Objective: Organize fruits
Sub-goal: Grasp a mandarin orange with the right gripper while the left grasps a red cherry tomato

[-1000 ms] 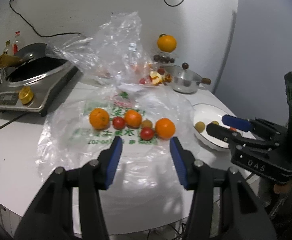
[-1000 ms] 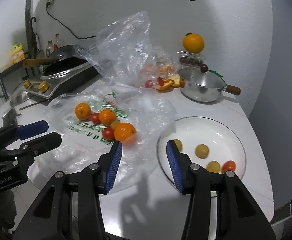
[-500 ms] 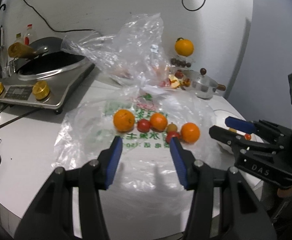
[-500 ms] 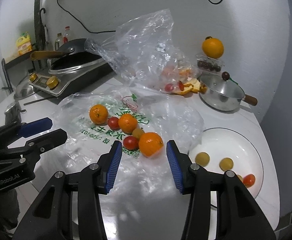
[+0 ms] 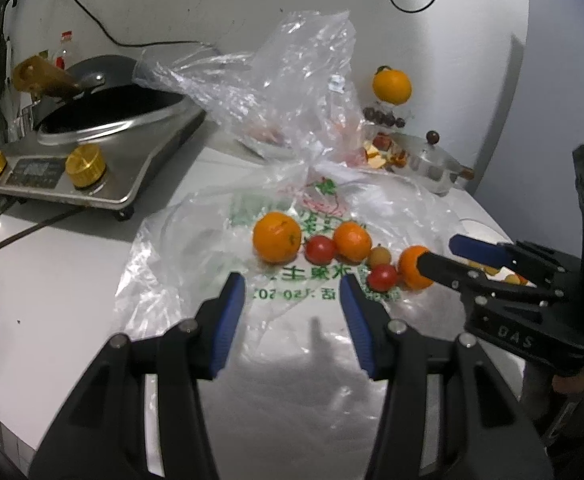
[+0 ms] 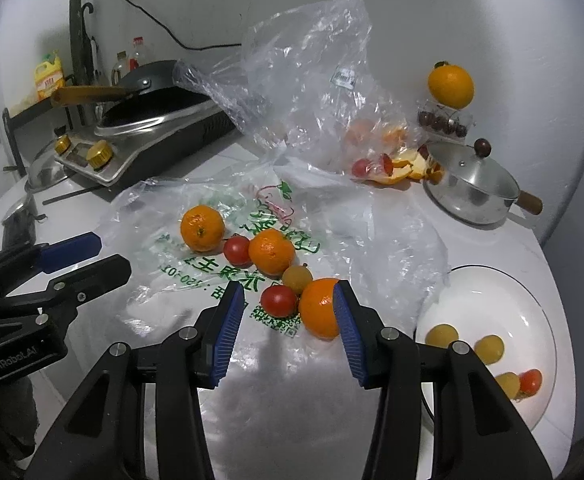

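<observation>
Left wrist view: the left gripper [image 5: 292,289] hovers over a flat clear plastic bag printed with green characters [image 5: 292,320], its blue-padded jaws apart with nothing between them. Ahead on the bag lies a row of fruit: a large round orange [image 5: 277,237], a small red tomato [image 5: 320,249] touching it, a second smaller orange [image 5: 352,241], a small yellow-brown round fruit [image 5: 379,256], another red tomato [image 5: 382,277] and a third orange [image 5: 411,267]. The right gripper [image 5: 441,254] reaches in from the right, its black finger crossing in front of the third orange; its jaws stand apart. A silver cooker with gold knobs [image 5: 92,160] sits far left.

Right wrist view: the right gripper [image 6: 288,304] has its jaws apart; the nearest orange [image 6: 318,307] lies just ahead of them, partly hidden behind the right pad, and whether the pad touches it I cannot tell. A red tomato [image 6: 278,300] sits beside that orange. To the right, a white round plate [image 6: 531,320] holds 3 small yellow fruits and 1 red tomato. A steel lidded saucepan [image 6: 471,192] stands beyond.
</observation>
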